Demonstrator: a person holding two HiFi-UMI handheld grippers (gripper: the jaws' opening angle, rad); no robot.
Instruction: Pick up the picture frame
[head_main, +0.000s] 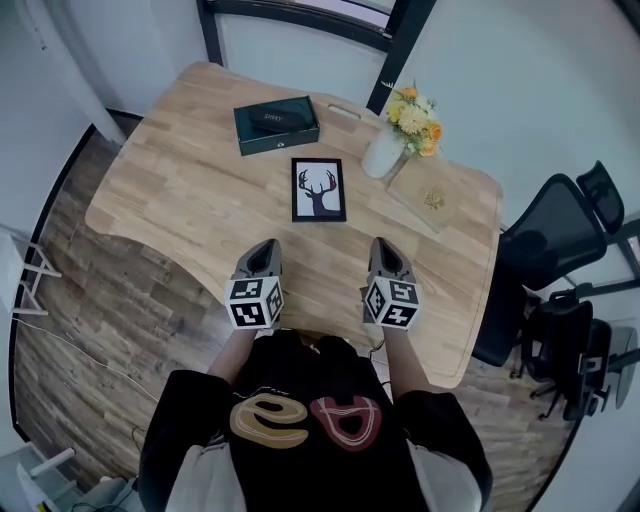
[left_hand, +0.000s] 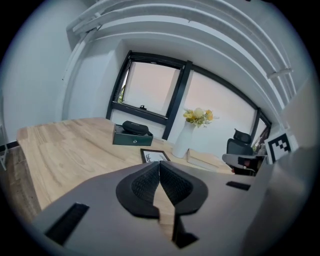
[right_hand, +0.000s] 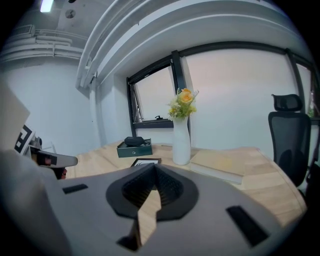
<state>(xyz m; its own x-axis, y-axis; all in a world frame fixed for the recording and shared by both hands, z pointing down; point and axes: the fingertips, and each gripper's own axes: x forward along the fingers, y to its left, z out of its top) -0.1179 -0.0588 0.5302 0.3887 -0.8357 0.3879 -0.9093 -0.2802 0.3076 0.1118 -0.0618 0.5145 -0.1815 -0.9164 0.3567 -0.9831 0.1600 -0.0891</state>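
Ahead on the bench (head_main: 180, 180), the picture frame (head_main: 319, 189) lies flat, long axis 12-to-6, at 1 o'clock from your left claw (head_main: 265, 248) and 11 o'clock from your right claw (head_main: 386, 246), both closed, empty, roughly equally near.

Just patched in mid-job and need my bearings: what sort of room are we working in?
Likely an office or study: a wooden desk by a window, black office chairs beside it, and a picture frame and vase of flowers on top.
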